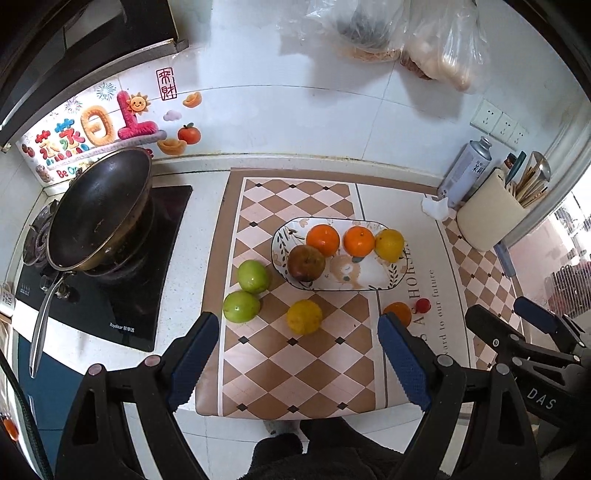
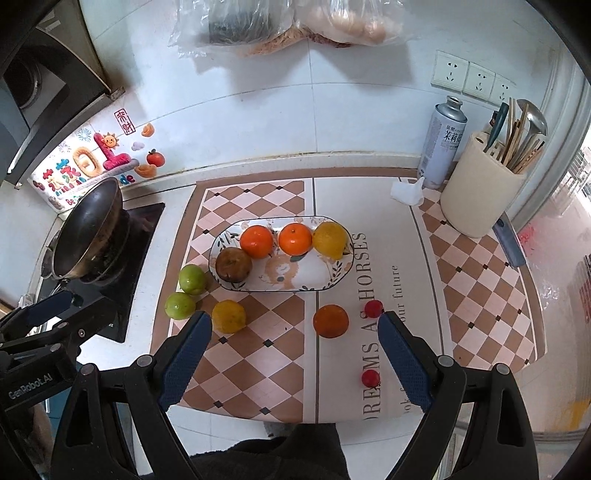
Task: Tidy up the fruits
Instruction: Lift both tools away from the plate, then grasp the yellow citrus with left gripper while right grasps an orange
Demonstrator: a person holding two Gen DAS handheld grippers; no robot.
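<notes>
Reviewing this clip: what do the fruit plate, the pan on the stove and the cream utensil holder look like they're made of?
The fruit plate looks like glazed ceramic: a glossy white surface with printed leaves and a dark rim line. The pan seems to be dark metal, dull and worn inside, with a shiny steel handle. The utensil holder looks like matte cream plastic, though ceramic cannot be ruled out.

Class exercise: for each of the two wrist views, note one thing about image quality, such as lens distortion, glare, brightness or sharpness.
Left wrist view: fisheye bends the counter edge into a curve and blackens the corners; fruit on the plate stays sharp. Right wrist view: daylight washes out the window side, and the plastic bags show soft glare.
</notes>
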